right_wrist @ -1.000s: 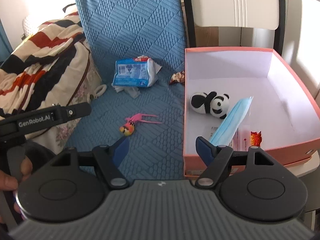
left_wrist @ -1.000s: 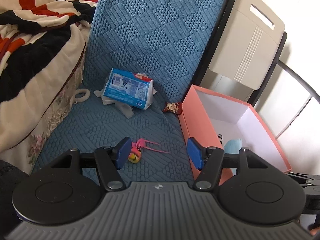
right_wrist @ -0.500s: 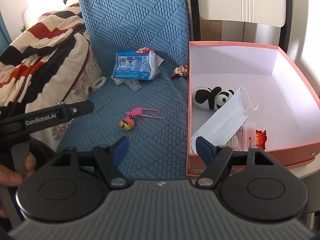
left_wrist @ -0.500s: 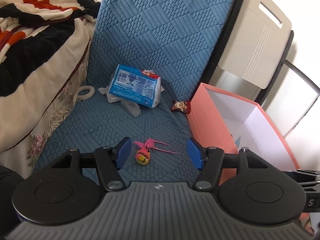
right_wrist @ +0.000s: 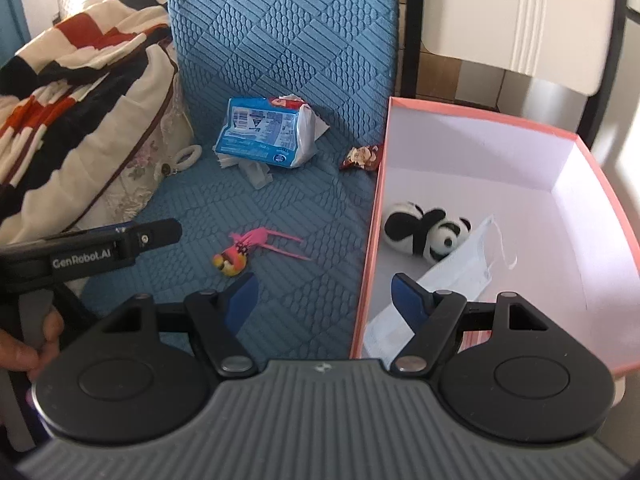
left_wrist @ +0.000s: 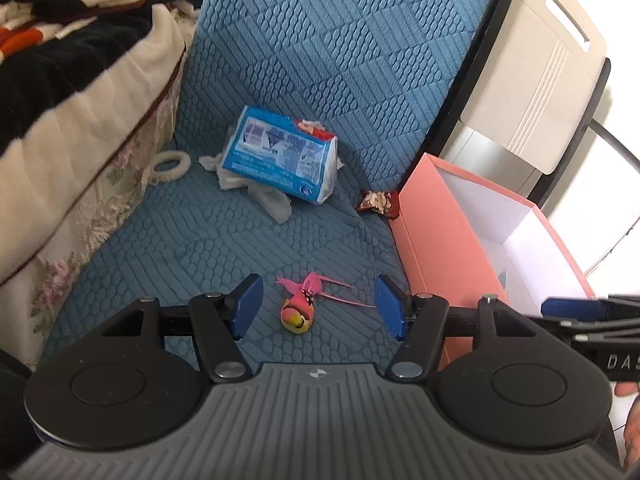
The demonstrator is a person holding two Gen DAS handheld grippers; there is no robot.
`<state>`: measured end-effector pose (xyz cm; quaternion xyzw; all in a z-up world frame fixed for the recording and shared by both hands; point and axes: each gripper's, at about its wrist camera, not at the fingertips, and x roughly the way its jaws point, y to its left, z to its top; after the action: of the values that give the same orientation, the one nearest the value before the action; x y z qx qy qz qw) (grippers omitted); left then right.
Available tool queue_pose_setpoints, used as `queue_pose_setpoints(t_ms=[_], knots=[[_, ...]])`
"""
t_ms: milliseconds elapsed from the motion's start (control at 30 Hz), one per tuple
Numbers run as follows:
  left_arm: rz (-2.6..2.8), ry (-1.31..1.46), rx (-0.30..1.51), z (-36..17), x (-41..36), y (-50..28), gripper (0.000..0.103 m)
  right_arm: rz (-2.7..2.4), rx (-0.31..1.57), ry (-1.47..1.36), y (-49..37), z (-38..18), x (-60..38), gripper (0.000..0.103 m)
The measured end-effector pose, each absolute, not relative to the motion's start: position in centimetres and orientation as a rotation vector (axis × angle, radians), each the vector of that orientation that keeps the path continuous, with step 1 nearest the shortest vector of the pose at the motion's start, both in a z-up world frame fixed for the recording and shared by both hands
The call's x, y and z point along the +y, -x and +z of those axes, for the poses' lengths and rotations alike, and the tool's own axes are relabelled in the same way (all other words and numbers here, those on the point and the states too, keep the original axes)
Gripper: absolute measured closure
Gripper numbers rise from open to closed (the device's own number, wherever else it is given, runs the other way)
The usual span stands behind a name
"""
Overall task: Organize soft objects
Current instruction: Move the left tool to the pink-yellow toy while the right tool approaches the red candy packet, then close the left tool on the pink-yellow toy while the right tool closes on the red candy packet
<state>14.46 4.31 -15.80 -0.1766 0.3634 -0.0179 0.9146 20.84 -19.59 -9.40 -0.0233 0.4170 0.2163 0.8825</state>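
With the small pink-and-yellow feathered bird toy [left_wrist: 298, 312] lying loose on the blue quilted seat cushion [left_wrist: 224, 240], framed between the left gripper [left_wrist: 316, 304] pads, that looks like the pick in hand. Left gripper is released, jaws wide, nothing between the pads touching; it hovers above the toy, not yet at it.

Right gripper [right_wrist: 322, 300] is also released and empty, straddling the near-left wall of the coral-pink cardboard box with white lining [right_wrist: 370, 240], which sits just right of the toy.

My read on doing it well:
- Come down with the pads either side of the round body, not the thin pink tail feathers, which trail right toward the box and will slip or bend.
- Cushion is soft, so stop just short of pressing in, then close.
- Lift clear of the box wall before moving right.

Inside the box: black-and-white plush panda [right_wrist: 424, 230] and pale blue disposable face mask [right_wrist: 452, 276], touching each other. Drop the toy in the bare far-right part.

Farther back on the cushion: blue-and-white plastic tissue pack [left_wrist: 280, 160] with loose tissue beneath, small red snack wrapper [left_wrist: 378, 202] against the box, white fabric hair ring [left_wrist: 170, 164] at far left by the striped blanket [left_wrist: 60, 60].
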Motion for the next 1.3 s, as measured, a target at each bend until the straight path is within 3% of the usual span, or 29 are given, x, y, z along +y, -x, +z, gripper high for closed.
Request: queue_pose_setpoints(t_ms=[667, 933, 1000, 1300], knots=[[0.010, 0.421, 0.847, -20.1, 4.8, -20.5, 0.036, 0.619, 0.825, 0.351, -32.1, -10.4, -15.3, 0.028], [0.037, 0.458, 0.908, -22.1, 5.2, -22.1, 0.036, 0.671, 0.905, 0.476, -38.6, -11.7, -12.9, 0.029], [0.019, 0.433, 0.914, -22.1, 4.8, -22.1, 0.036, 0.704, 0.924, 0.521, -40.1, -12.2, -12.2, 0.034], [0.016, 0.396, 0.950, -23.1, 4.6, -22.6, 0.042, 0.786, 0.949, 0.816, -43.6, -16.0, -8.3, 0.036]])
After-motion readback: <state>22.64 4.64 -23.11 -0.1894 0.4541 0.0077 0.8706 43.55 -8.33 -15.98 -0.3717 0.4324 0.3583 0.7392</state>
